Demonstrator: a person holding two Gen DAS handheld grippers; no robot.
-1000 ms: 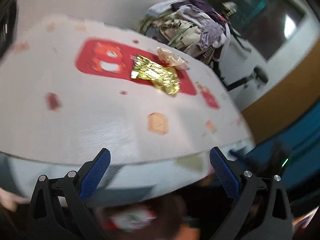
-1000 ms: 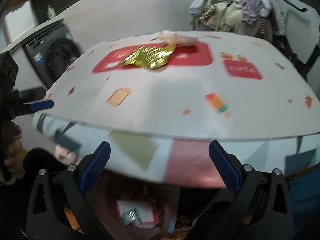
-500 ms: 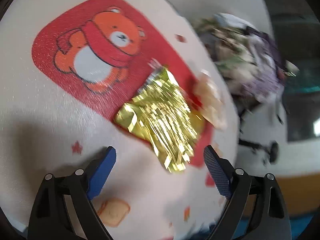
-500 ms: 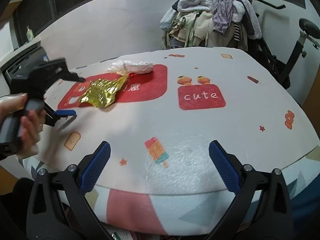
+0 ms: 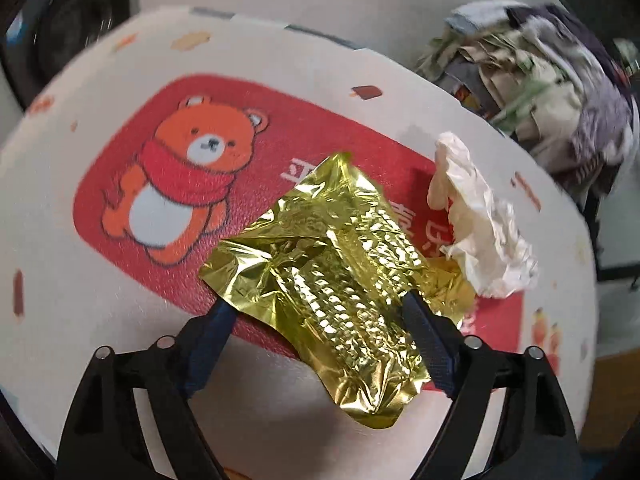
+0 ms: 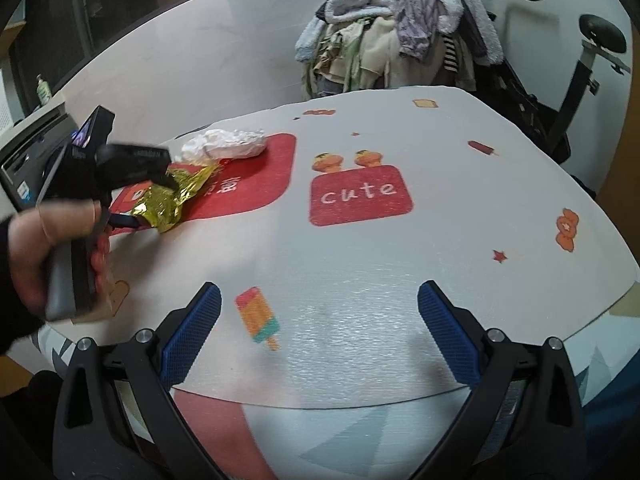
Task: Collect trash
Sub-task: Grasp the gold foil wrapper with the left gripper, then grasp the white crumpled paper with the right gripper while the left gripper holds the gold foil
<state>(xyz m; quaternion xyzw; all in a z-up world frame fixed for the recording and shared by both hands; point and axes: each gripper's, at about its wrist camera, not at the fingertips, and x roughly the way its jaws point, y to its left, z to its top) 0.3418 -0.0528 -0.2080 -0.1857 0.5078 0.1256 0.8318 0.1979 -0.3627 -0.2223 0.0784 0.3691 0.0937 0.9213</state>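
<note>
A crumpled gold foil wrapper (image 5: 332,268) lies on the white printed table (image 5: 100,280), over a red bear patch. A crumpled white tissue (image 5: 480,232) lies just beyond it to the right. My left gripper (image 5: 320,312) is open, its fingers on either side of the wrapper's near half, with the foil lying over their tips. In the right wrist view the wrapper (image 6: 176,196), the tissue (image 6: 228,144) and the left gripper (image 6: 154,200) sit at the far left. My right gripper (image 6: 320,320) is open and empty over the table's near edge.
A pile of clothes (image 6: 400,36) stands behind the table, with an exercise bike (image 6: 592,52) at the right. A washing machine (image 5: 68,28) stands past the table's far left. The table edge (image 6: 360,404) runs just in front of the right gripper.
My left gripper moved forward and down onto the gold wrapper, which now sits between its fingers. The right gripper rose slightly over the table's near edge and stayed open.
</note>
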